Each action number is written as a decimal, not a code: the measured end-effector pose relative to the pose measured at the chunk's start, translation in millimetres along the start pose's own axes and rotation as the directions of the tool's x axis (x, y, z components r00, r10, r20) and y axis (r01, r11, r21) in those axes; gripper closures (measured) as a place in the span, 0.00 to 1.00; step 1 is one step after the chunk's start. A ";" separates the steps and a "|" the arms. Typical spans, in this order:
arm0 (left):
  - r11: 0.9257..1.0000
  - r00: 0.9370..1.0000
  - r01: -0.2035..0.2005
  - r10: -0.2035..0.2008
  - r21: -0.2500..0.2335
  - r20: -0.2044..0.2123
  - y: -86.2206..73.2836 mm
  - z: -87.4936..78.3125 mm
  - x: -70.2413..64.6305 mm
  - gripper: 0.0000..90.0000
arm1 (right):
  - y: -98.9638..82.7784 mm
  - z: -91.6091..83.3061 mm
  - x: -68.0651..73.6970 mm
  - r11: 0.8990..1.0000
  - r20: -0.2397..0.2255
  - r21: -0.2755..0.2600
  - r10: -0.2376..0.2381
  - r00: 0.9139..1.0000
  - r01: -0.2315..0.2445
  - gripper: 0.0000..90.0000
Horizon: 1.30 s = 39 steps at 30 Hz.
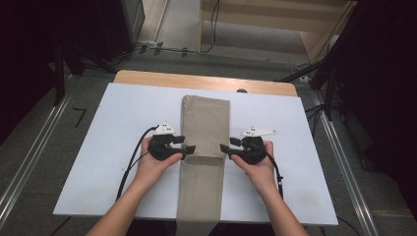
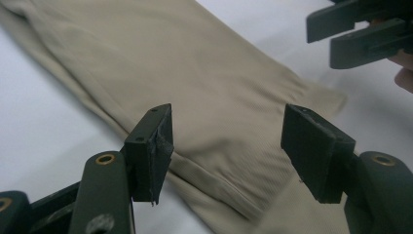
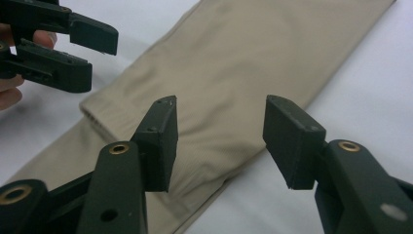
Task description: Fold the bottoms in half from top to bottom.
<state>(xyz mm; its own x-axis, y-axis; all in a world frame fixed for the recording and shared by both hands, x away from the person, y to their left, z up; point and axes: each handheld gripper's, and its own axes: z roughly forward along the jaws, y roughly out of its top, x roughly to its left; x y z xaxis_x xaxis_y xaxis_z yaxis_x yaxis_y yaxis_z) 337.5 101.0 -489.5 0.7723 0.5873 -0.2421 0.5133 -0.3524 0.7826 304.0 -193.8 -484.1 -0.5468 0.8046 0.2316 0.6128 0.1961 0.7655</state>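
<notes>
Tan cloth (image 1: 204, 147), folded into a long strip, lying mid-table on the white board (image 1: 98, 162), long axis running away from the person, near end hanging off the front edge. Flanked at its folded hem: left gripper (image 1: 189, 149) at the left edge, right gripper (image 1: 224, 148) at the right, both equally near, pointing inward. Jaws of each partly apart, holding nothing, cloth edge just ahead.
</notes>
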 end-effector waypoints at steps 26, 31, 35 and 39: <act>0.998 1.000 0.019 -0.018 0.067 -0.014 -28.2 0.5 -5.6 0.71 | -40.9 14.8 16.5 0.997 -0.026 0.070 -0.008 1.000 0.009 0.50; 0.998 1.000 0.011 -0.009 0.066 -0.030 -27.7 1.5 -6.6 0.73 | -40.9 16.8 20.0 0.996 0.030 0.082 -0.039 0.999 0.037 0.59; 0.998 0.999 -0.001 0.005 0.068 -0.046 -27.9 2.6 -8.3 0.75 | -41.4 16.8 19.6 0.997 0.067 0.071 -0.031 0.997 0.027 0.74; 0.997 0.998 -0.017 0.021 0.075 -0.058 -27.6 3.4 -9.7 0.82 | -41.7 16.5 19.3 0.998 0.063 0.065 -0.024 0.998 0.020 0.86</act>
<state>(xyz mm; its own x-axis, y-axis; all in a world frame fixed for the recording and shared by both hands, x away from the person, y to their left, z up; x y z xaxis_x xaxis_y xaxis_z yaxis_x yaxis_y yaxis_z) 317.2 102.6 -510.8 0.7602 0.6208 -0.1919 0.5267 -0.4158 0.7414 277.3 -177.2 -521.4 -0.5242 0.8334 0.1750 0.6375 0.2477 0.7296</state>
